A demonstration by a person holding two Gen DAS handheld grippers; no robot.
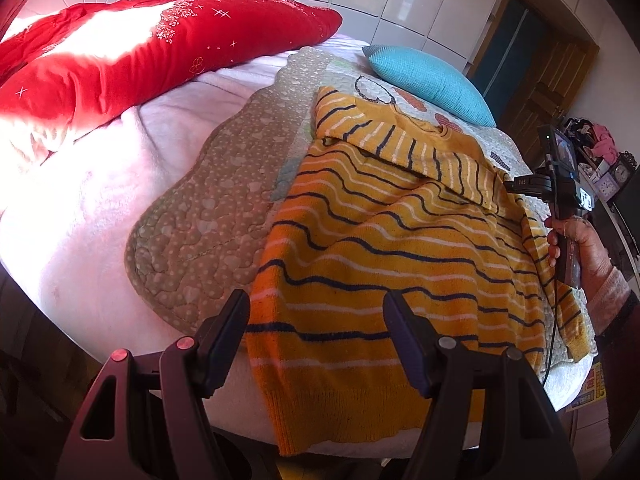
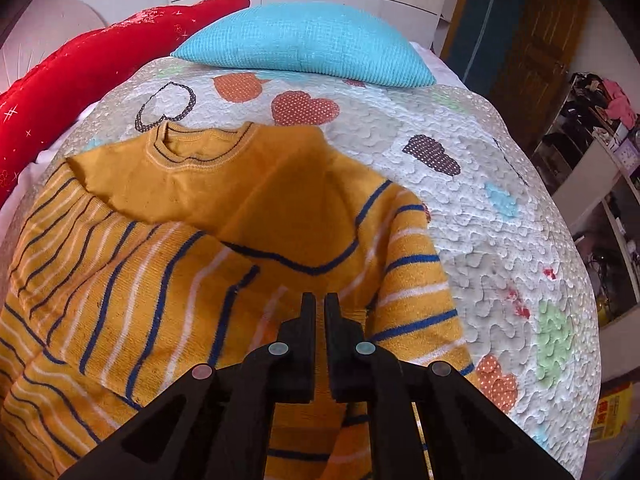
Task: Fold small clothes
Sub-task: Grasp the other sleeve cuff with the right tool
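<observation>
One yellow striped sweater (image 2: 168, 264) lies across a heart-patterned quilt (image 2: 500, 240), centre frame. The right gripper (image 2: 320, 304), lower centre, is pinched closed on one folded sleeve (image 2: 416, 280); the left gripper (image 1: 316, 312) hovers spread wide over the hem. One turquoise pillow (image 2: 308, 44) sits upper centre.

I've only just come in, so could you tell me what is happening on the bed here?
A person is folding a yellow striped sweater spread on a quilt on the bed. One sleeve already lies folded across the chest. The right claw is shut and sits low over the other sleeve; whether it pinches the knit is hard to tell. The left claw hangs open above the hem, holding nothing.
</observation>
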